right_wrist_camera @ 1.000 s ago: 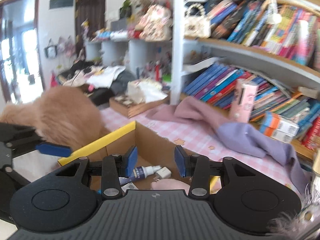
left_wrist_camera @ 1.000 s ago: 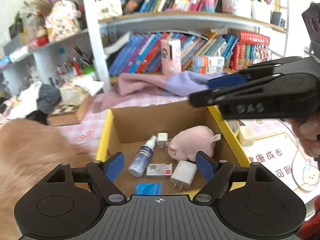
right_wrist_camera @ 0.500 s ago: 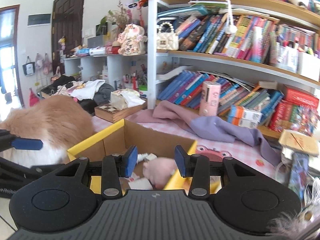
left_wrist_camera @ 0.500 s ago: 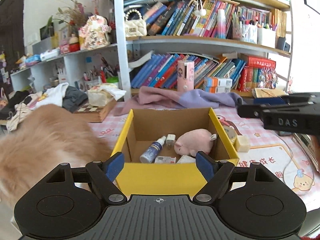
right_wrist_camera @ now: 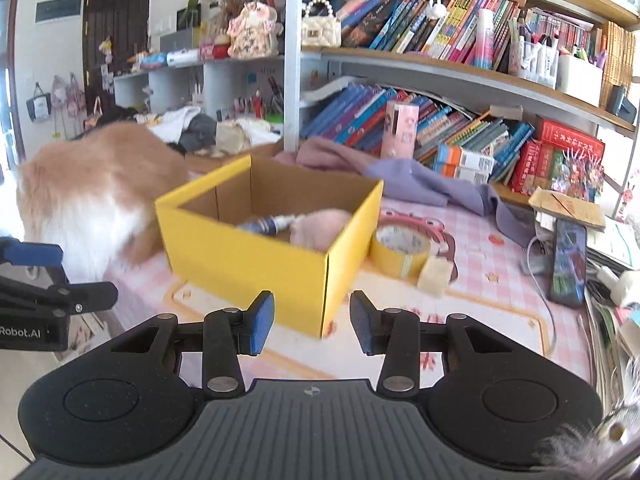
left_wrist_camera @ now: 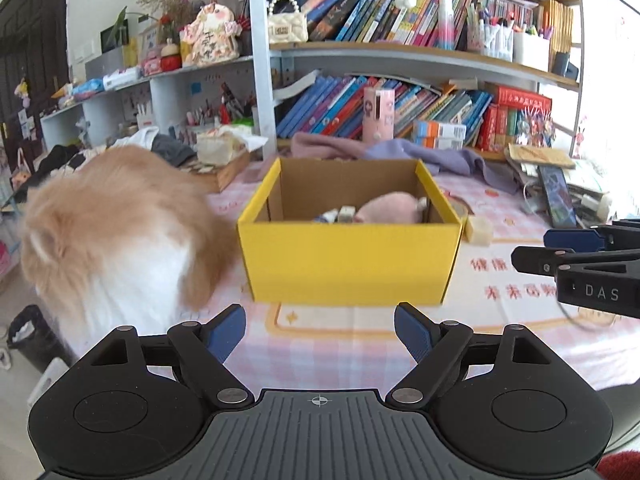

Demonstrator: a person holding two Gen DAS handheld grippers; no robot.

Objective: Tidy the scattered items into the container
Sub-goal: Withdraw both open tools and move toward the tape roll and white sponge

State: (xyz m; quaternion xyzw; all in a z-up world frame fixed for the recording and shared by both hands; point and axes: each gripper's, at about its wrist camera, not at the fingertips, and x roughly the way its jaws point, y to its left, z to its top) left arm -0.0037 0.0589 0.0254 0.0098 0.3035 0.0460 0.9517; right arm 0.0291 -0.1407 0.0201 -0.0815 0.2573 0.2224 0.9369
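A yellow cardboard box (left_wrist_camera: 348, 264) (right_wrist_camera: 248, 264) stands on the pink checked tablecloth. Inside it lie a pink plush toy (left_wrist_camera: 390, 206) (right_wrist_camera: 320, 228), a spray bottle (right_wrist_camera: 268, 224) and small white items that its front wall partly hides. My left gripper (left_wrist_camera: 318, 320) hovers in front of the box, its jaws wide and opening, with nothing between them. My right gripper (right_wrist_camera: 312, 308) is near the box's right front corner, its pads a small gap apart and empty. Each gripper shows at the edge of the other's view (left_wrist_camera: 560, 248) (right_wrist_camera: 40, 264).
A fluffy orange and white cat (left_wrist_camera: 116, 220) (right_wrist_camera: 92, 192) stands against the box's left side. Right of the box lie a yellow tape roll (right_wrist_camera: 400, 248), a cream block (right_wrist_camera: 436, 276), a phone (right_wrist_camera: 568, 256) and a cable. A purple cloth (right_wrist_camera: 420, 180) and bookshelves are behind.
Both grippers have drawn back from over the box, which now shows its outer front wall from farther away. The right gripper has slid to the right edge of the left wrist view.
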